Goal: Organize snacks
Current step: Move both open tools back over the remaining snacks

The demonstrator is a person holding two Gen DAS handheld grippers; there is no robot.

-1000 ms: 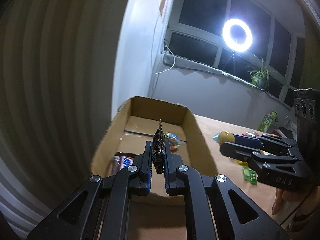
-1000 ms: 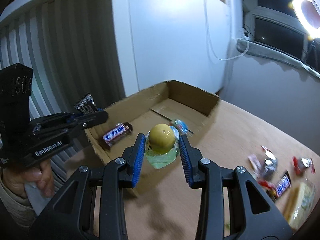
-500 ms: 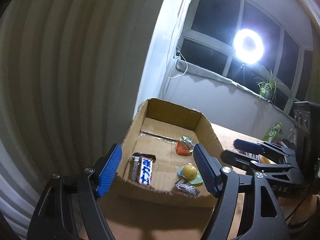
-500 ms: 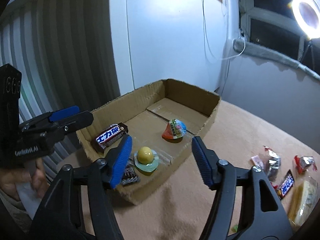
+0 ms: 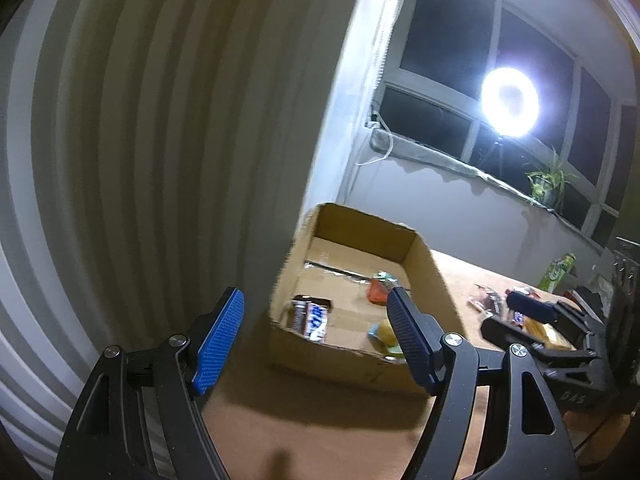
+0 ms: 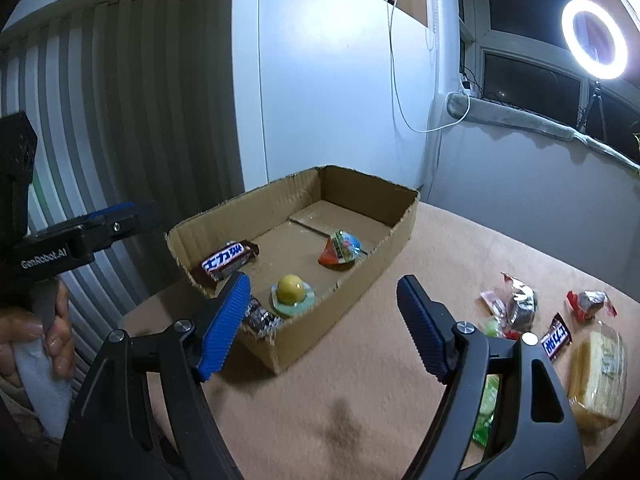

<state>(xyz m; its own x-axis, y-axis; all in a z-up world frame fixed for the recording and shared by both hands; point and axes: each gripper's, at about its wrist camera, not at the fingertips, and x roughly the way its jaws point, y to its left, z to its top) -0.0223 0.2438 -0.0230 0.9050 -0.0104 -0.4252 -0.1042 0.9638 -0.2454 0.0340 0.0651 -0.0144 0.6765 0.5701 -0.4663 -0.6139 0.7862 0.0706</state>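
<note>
Nearest in the right wrist view, the right gripper [image 6: 322,320] has its jaws spread wide and holds nothing; it hangs over the tan table [image 6: 360,400], just in front of the near corner of the cardboard box [image 6: 352,280]. The left gripper [image 5: 312,340] also has its jaws wide apart and empty, and it hovers before the short end of the box [image 5: 332,356]. From the right wrist view it is seen at the left edge, held by a hand [image 6: 48,332].

Inside the box, at the near end, lies a small dark foil-wrapped snack [image 6: 260,316], partly hidden behind the blue finger pad. Just beside it sits a yellow jelly cup [image 6: 292,290]. A Snickers bar [image 6: 226,260] leans against the left wall of the box. Further in, near the right wall, lies a red and blue wrapped snack [image 6: 340,248]; its print is too small to read.

On the table, right of the box and well apart from it, are two foil-wrapped candies [image 6: 516,300] [image 6: 592,302], a mini Snickers [image 6: 556,336], a packaged pale cake, probably bread [image 6: 598,372], and a green packet [image 6: 486,412] behind the gripper frame.

Far behind, a ring light [image 6: 594,42] shines before the dark window [image 6: 532,80].
</note>
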